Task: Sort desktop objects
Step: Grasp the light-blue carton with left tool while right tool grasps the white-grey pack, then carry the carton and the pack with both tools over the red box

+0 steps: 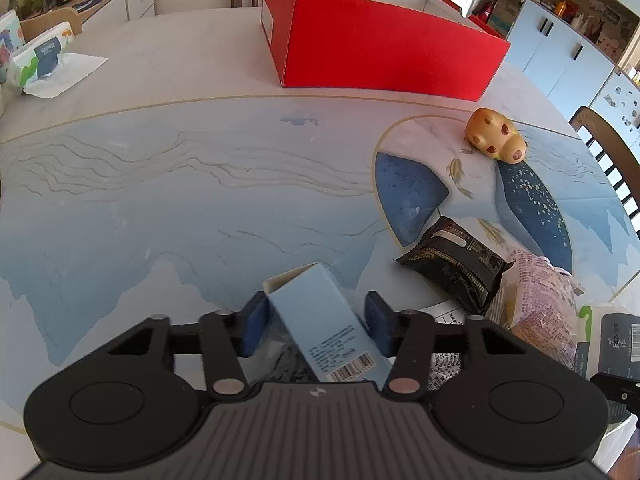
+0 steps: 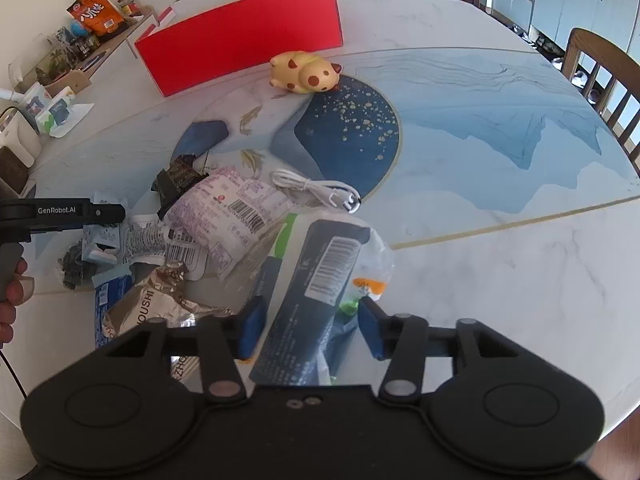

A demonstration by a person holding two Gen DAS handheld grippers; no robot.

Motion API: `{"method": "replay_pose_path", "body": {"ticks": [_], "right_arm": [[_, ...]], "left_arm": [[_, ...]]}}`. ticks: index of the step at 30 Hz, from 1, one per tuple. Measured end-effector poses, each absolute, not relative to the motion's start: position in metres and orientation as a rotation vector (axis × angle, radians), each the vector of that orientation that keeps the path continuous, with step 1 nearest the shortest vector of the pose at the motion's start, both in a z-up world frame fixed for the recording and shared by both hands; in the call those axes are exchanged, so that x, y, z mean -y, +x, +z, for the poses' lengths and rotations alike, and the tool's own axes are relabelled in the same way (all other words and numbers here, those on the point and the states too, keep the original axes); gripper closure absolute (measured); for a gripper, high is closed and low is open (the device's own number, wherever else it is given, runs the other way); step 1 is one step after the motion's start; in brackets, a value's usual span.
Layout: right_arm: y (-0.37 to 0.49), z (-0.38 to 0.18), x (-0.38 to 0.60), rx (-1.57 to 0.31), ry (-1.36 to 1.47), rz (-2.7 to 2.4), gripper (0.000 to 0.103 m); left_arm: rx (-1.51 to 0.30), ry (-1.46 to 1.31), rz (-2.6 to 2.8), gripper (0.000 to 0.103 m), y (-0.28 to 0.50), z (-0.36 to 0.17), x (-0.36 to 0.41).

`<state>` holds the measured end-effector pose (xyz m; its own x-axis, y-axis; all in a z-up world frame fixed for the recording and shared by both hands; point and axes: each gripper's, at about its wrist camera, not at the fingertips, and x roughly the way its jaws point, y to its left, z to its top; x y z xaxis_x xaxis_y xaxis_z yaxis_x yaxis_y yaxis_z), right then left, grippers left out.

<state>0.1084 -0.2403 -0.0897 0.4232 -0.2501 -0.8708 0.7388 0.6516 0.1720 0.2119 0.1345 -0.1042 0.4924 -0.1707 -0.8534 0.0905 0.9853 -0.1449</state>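
Marble table, red box at back; left gripper jaws straddle blue carton, right gripper jaws wide round dark pack.

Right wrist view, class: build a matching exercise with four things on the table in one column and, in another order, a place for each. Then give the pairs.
Things
1. spotted yellow toy
2. white cable
3. dark blue packet
4. red box

Places
A. between the right gripper's fingers
B. at the far side of the table
C. coiled at the near rim of the dark blue round patch
D. just in front of the red box

Pairs: 1-D, 2-C, 3-A, 4-B
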Motion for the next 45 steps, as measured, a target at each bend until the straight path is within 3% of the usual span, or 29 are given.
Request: {"method": "replay_pose_path", "body": {"ticks": [5,9,30,45], "right_arm": [[0.108,-0.087,0.240,-0.931,0.638,-0.715,0.080],[0.108,-0.081,0.241,-0.915,0.636,-0.737,0.086],[0.107,-0.034,0.259,-0.790,0.666,-0.923,0.089],[0.143,0.001,0.305,-0.744,0.590,-0.772,0.089]], "left_arm": [[-1.040,-0.120,-0.172,0.062,0.212,-0.105,-0.141],[-1.034,-0.151,-0.184,0.068,0.212,-0.107,-0.147],[-1.039,-0.288,-0.229,0.073,0.209,-0.097,-0.173],[-0.975,-0.357,-0.219,0.073,0.217,-0.049,-0.170]]}}
